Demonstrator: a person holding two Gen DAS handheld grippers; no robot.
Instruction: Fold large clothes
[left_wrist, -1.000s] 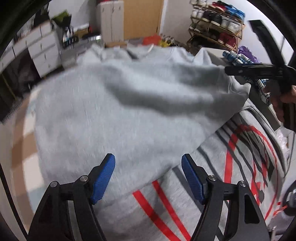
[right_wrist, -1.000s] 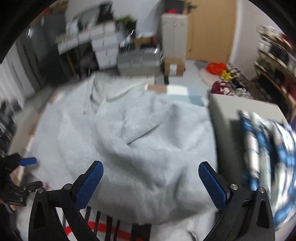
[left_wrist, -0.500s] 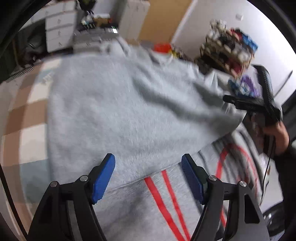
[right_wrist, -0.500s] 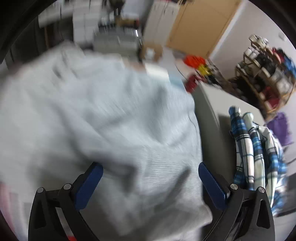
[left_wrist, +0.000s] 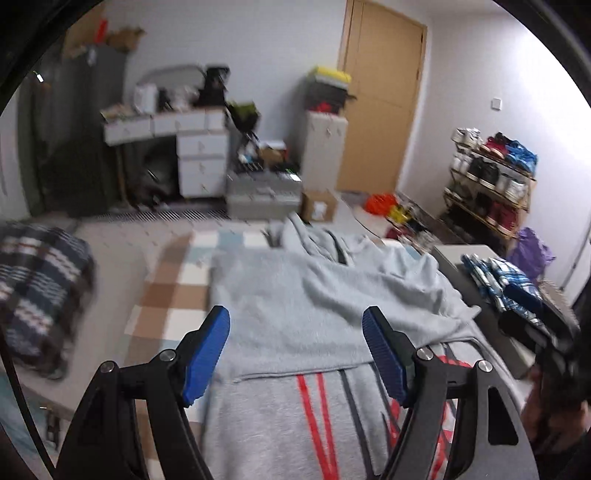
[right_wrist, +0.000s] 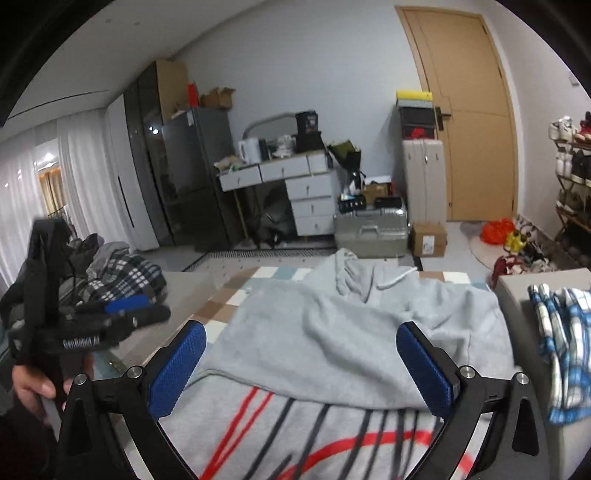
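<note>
A large grey hoodie (left_wrist: 314, 295) lies on the checked mat, its far half folded toward me over the front with red and dark stripes (left_wrist: 314, 406). My left gripper (left_wrist: 294, 321) hovers above the fold edge; its jaws are opening and nothing is between them. The right wrist view shows the same hoodie (right_wrist: 332, 332) with its hood and white drawstring at the far end. Over it hangs my right gripper (right_wrist: 301, 332), open and empty. Each gripper shows in the other's view, held in a hand: the right one (left_wrist: 532, 314) and the left one (right_wrist: 140, 310).
A checked mat (left_wrist: 177, 288) lies under the hoodie. To the left is a pile of plaid clothes (left_wrist: 37, 288). A blue plaid shirt (right_wrist: 554, 325) lies on a grey box at the right. A grey case (right_wrist: 373, 232), desk, shoe rack and door stand behind.
Both grippers have lifted and drawn back from the hoodie, and the views have tipped up onto the room. The folded hoodie lies still.
</note>
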